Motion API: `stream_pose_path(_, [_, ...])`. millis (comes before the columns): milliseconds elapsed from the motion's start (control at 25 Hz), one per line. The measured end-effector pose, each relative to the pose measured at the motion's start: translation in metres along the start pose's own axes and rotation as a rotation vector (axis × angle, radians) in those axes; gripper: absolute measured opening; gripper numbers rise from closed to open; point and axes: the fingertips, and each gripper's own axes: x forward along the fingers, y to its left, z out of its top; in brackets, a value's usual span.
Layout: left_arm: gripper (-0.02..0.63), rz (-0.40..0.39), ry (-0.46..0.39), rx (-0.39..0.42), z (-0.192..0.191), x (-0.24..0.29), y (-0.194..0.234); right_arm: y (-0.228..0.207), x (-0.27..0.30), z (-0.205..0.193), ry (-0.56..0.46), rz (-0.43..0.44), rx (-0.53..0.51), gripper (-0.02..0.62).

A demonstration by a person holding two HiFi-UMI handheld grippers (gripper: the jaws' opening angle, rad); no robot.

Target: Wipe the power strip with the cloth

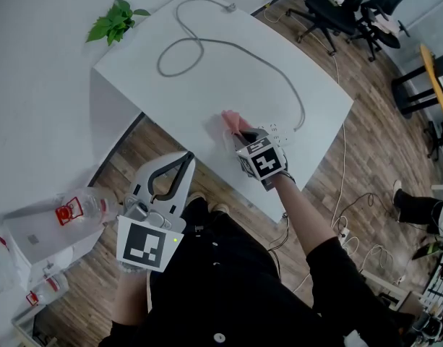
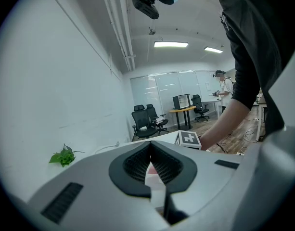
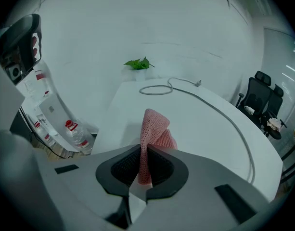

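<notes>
Right gripper (image 3: 143, 149): jaws clamped on a fold of the pink cloth (image 3: 155, 125), which stands up beyond the tips with a loose lobe to one side. Left gripper (image 2: 150, 146): jaws together on nothing, held low off the table (image 1: 207, 78), close to my body. The strip (image 1: 280, 132) lies near the table's front edge, just beside the right gripper and partly hidden by it. Its cable (image 1: 264, 53) loops away across the top. As far as I can judge, the cloth rests beside the strip, not on it. To wipe well, I should bring the cloth over the strip's top face, let the loose lobe lie flat, and stroke along its length with light pressure, so fabric meets the sockets rather than the jaw tips. The strip looks light and sits near the edge, so it may slide. The idle left gripper could pin one end.
</notes>
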Motion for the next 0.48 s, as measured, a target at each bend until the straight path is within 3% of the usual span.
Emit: stream_pose_path(480, [0.014,0.014,0.005,-0.005,-0.004,-0.007,0.005,0.050,0.018,0.016,-0.007,0.086,-0.062,0.049])
